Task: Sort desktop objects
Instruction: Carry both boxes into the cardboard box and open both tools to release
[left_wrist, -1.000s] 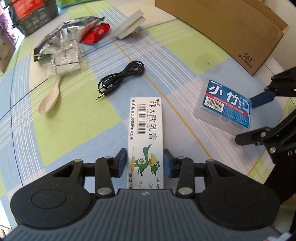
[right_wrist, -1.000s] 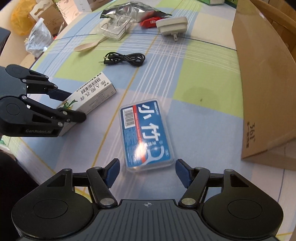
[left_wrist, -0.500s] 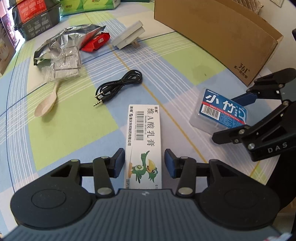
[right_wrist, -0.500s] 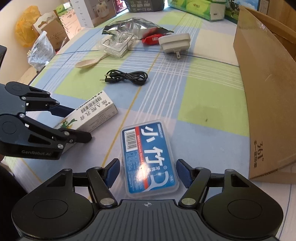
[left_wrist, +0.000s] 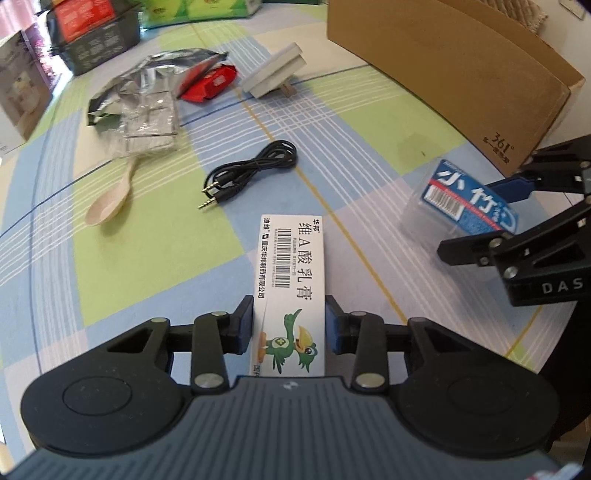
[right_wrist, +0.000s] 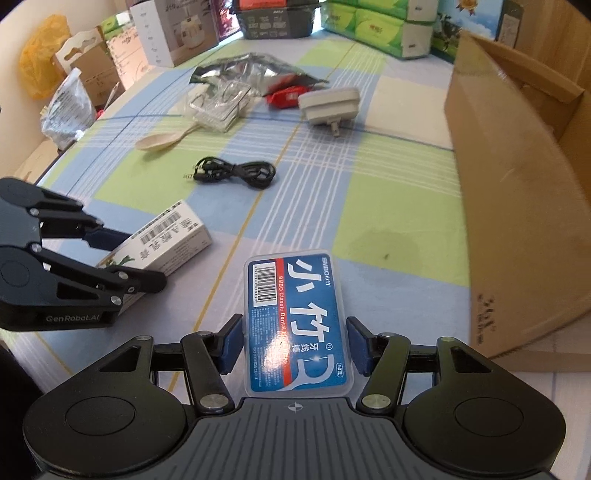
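Between the left gripper's (left_wrist: 289, 325) fingers sits the ointment carton (left_wrist: 291, 280), clamped; the right gripper's (right_wrist: 293, 345) grip the floss box (right_wrist: 295, 321).

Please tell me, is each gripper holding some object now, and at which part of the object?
The left gripper holds the white medicine box by its long sides, near the bird end. The right gripper holds the blue floss-pick case by its long sides.

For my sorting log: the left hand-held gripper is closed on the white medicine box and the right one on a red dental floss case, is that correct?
Not quite: the dental floss case in the right hand-held gripper has a blue label, not red, as the right wrist view shows. The left hand-held gripper does clamp the white medicine box.
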